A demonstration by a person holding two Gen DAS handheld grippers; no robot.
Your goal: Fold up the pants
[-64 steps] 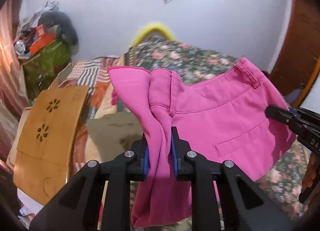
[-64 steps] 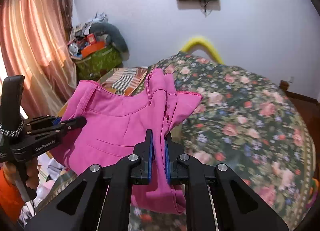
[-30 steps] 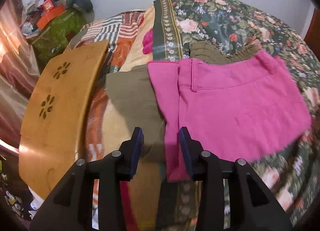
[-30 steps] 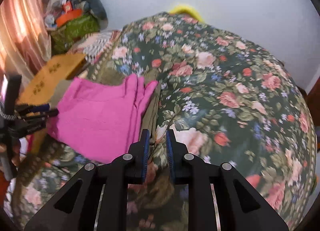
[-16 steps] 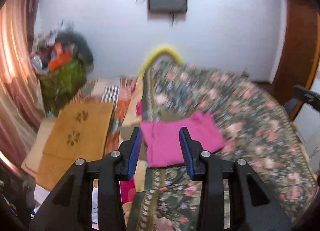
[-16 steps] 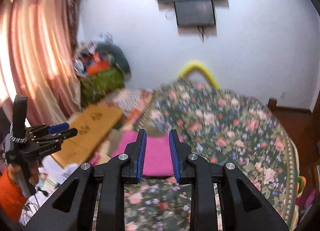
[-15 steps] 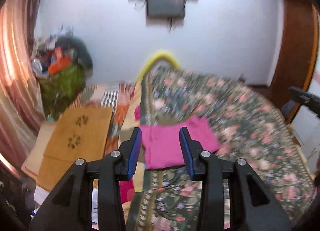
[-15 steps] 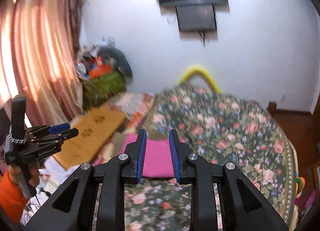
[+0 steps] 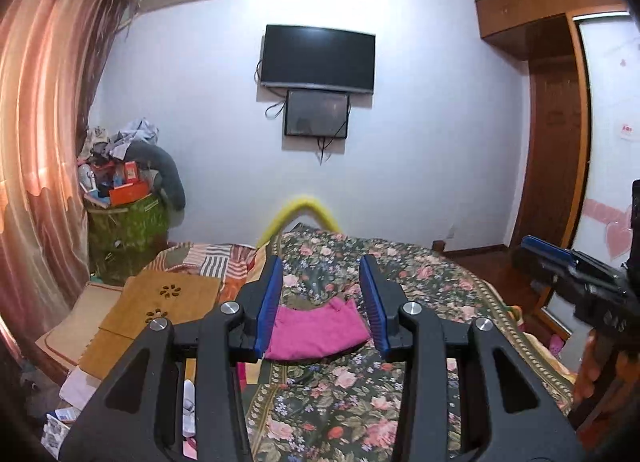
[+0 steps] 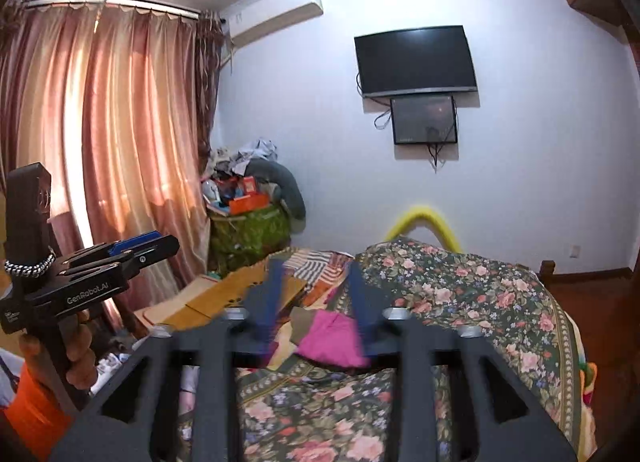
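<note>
The folded pink pants (image 9: 316,330) lie flat on the floral bedspread (image 9: 360,394), on top of an olive garment. They also show in the right wrist view (image 10: 332,338). My left gripper (image 9: 322,302) is open and empty, held well back from the bed. It also shows in the right wrist view (image 10: 132,248). My right gripper (image 10: 314,298) is open, empty and blurred, also far back from the pants. It shows at the right edge of the left wrist view (image 9: 532,250).
A wooden lap desk (image 9: 160,302) lies left of the pants on a striped blanket (image 9: 212,256). A cluttered green bin (image 9: 124,221) stands in the back left corner by the curtain (image 9: 36,181). A TV (image 9: 318,57) hangs on the far wall.
Both grippers let go of the pink pants, which now lie folded on the bed. Both have pulled back and up, and the right jaws have opened wider.
</note>
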